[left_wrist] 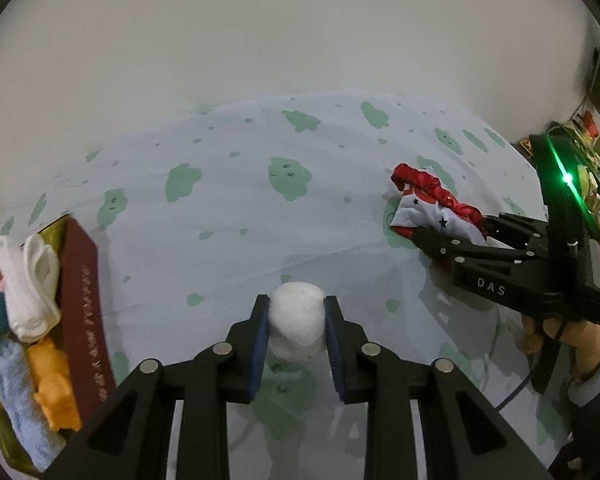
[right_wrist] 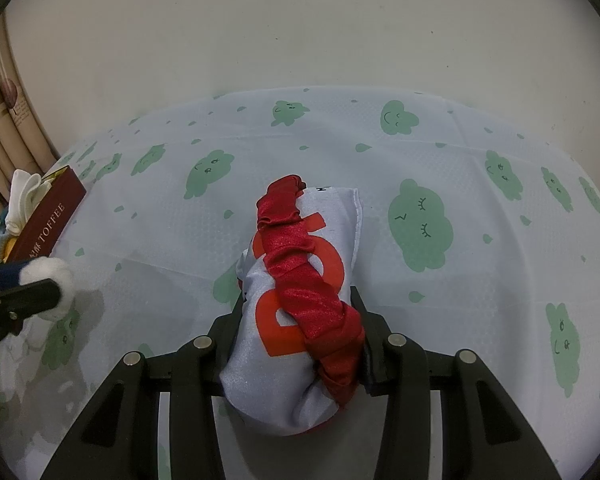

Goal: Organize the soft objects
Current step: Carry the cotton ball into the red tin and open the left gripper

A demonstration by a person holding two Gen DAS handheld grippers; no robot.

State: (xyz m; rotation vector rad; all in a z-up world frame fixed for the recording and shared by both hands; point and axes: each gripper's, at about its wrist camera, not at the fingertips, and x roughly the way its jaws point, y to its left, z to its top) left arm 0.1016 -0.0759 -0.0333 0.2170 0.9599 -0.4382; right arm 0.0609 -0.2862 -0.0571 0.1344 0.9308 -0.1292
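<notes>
1. In the left wrist view, the left gripper [left_wrist: 296,320] was clamped on a fluffy white cotton ball [left_wrist: 297,318]; both blue pads [left_wrist: 261,344] pressed on its sides.
2. The ball was held over the pale blue tablecloth with green cloud prints [left_wrist: 220,216].
3. At nine o'clock stood a dark red rectangular box with a gold inside [left_wrist: 85,292]. It held a white folded sock [left_wrist: 28,288], an orange soft piece [left_wrist: 54,384] and a light blue towel piece [left_wrist: 14,396], all close together.
4. At three o'clock, the right gripper [left_wrist: 452,236] gripped a white satin pouch with a red ruffled band and black stars [left_wrist: 432,208]. A hand [left_wrist: 556,336] held its handle.
5. In the right wrist view, the right gripper [right_wrist: 300,320] was clamped on the same pouch [right_wrist: 296,304], which lay on the cloth [right_wrist: 480,208] at the centre.
6. At nine o'clock the cotton ball [right_wrist: 50,276] sat in the left gripper [right_wrist: 40,284], just beside the red box [right_wrist: 46,220], which read "TOFFEE".
</notes>
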